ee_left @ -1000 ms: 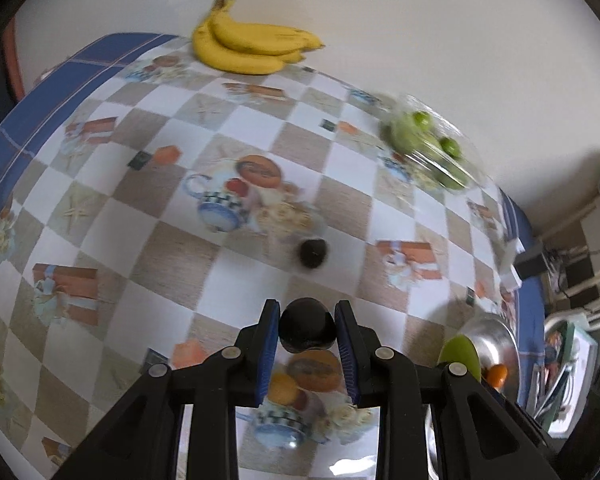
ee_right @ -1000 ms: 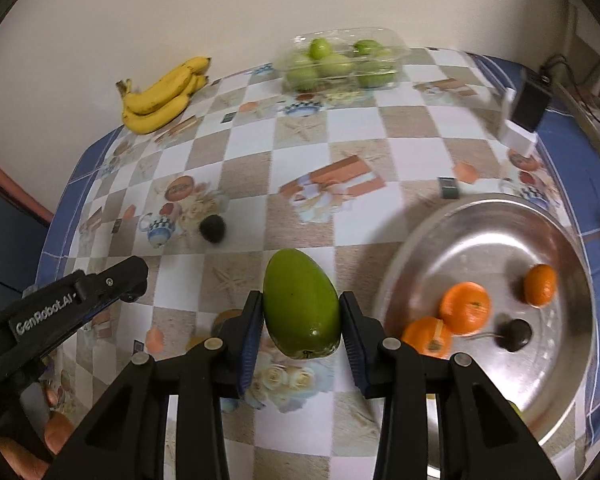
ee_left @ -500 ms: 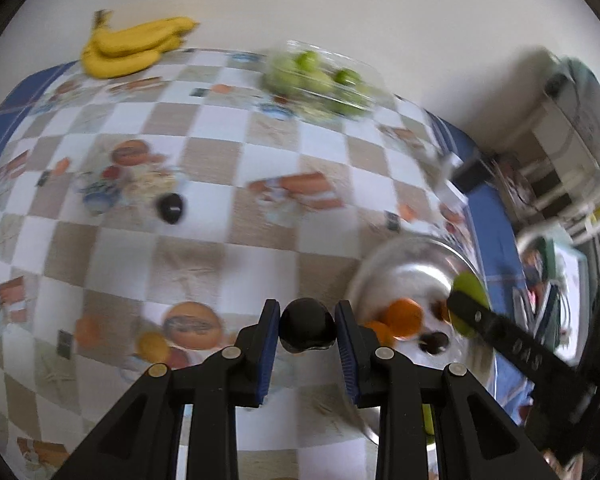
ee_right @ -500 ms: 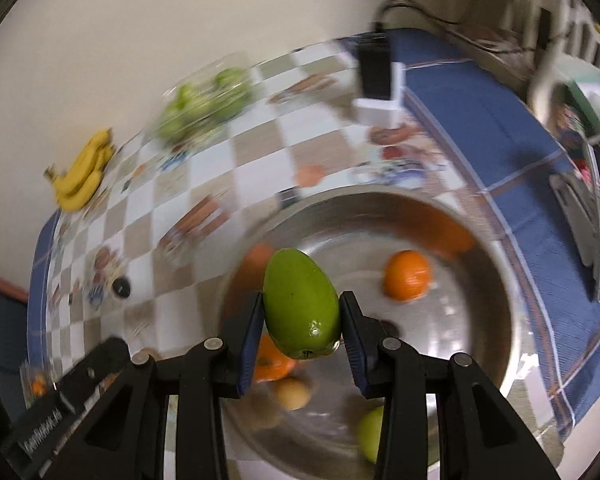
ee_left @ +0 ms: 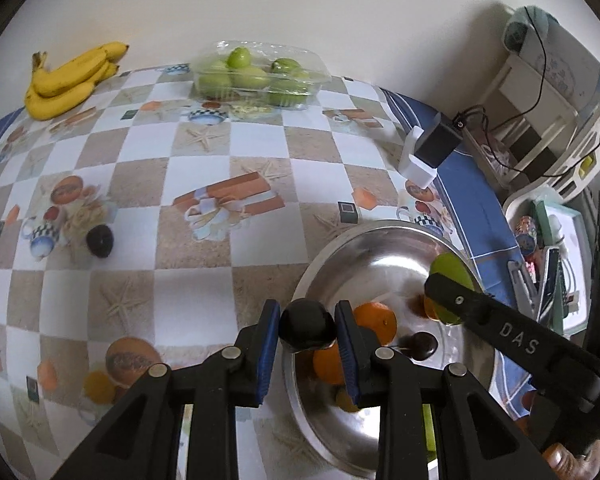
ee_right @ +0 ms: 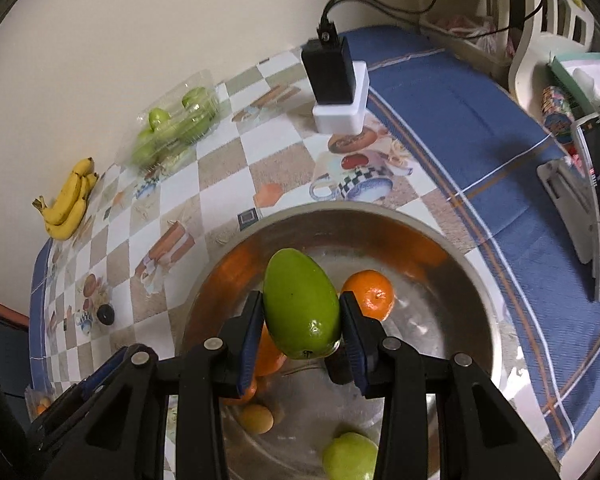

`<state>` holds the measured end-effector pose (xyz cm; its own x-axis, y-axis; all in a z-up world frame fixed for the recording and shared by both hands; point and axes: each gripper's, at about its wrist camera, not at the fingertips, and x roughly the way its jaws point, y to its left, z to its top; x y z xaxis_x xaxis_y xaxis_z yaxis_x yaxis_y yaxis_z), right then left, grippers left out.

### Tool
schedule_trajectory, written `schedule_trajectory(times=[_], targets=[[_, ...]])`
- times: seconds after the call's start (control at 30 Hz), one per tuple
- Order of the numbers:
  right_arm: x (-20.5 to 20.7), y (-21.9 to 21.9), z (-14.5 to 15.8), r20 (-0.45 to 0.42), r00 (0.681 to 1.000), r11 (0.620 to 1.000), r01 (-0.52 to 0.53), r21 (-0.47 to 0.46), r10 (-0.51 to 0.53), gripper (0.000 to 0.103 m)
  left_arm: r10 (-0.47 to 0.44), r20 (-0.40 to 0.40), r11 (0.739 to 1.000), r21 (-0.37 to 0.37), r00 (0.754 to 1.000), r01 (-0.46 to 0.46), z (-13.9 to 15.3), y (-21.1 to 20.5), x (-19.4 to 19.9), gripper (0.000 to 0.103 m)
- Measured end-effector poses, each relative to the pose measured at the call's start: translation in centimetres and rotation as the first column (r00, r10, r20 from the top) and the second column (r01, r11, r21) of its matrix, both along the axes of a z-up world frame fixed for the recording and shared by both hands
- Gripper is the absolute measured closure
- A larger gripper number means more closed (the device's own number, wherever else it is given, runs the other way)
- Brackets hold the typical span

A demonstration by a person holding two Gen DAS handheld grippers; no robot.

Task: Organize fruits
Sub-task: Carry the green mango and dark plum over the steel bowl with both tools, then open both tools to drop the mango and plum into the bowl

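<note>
2 fruits hang pinched over the steel bowl (ee_right: 476, 276) near the table's right edge, ready to drop: left gripper (ee_left: 307, 330) clamps a dark fruit (ee_left: 308, 329), right gripper (ee_right: 301, 318) a green mango (ee_right: 300, 304).

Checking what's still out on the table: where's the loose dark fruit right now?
The loose dark fruit lies on the tablecloth at the left of the left wrist view, beside a printed teacup, well left of the metal bowl and nearer than the bananas.
</note>
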<state>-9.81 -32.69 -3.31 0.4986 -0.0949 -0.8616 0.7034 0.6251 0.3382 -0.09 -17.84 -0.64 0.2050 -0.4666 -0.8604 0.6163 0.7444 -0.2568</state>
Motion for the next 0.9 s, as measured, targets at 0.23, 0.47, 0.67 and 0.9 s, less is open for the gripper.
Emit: schedule_trajectory(times=[0.23,0.47,0.67,0.9], targets=[[0.5,-0.2,-1.1,-0.02,1.0,1.0,-0.005,0.012,0.005,0.063,-0.042,0.017,0.999,0.004,0.999,0.042,-1.0,-1.5,-0.4,0.073],[0.6,-0.3,-1.8,-0.045,0.999,0.999,-0.01,0.034,0.011,0.063,-0.064,0.001,0.998,0.025,0.998,0.064,-1.9,-2.1,-0.8,0.072],[0.6,-0.2,-1.5,-0.036,0.999,0.999,-0.015,0.028,0.016,0.062,-0.082,-0.012,0.996,0.035,0.997,0.082,-2.1,-2.4,-1.0,0.066],[0.5,0.2,-0.2,-0.022,1.0,1.0,-0.021,0.008,0.021,0.062,-0.059,-0.019,0.998,0.019,0.998,0.06,-1.4,-2.0,-0.7,0.052]])
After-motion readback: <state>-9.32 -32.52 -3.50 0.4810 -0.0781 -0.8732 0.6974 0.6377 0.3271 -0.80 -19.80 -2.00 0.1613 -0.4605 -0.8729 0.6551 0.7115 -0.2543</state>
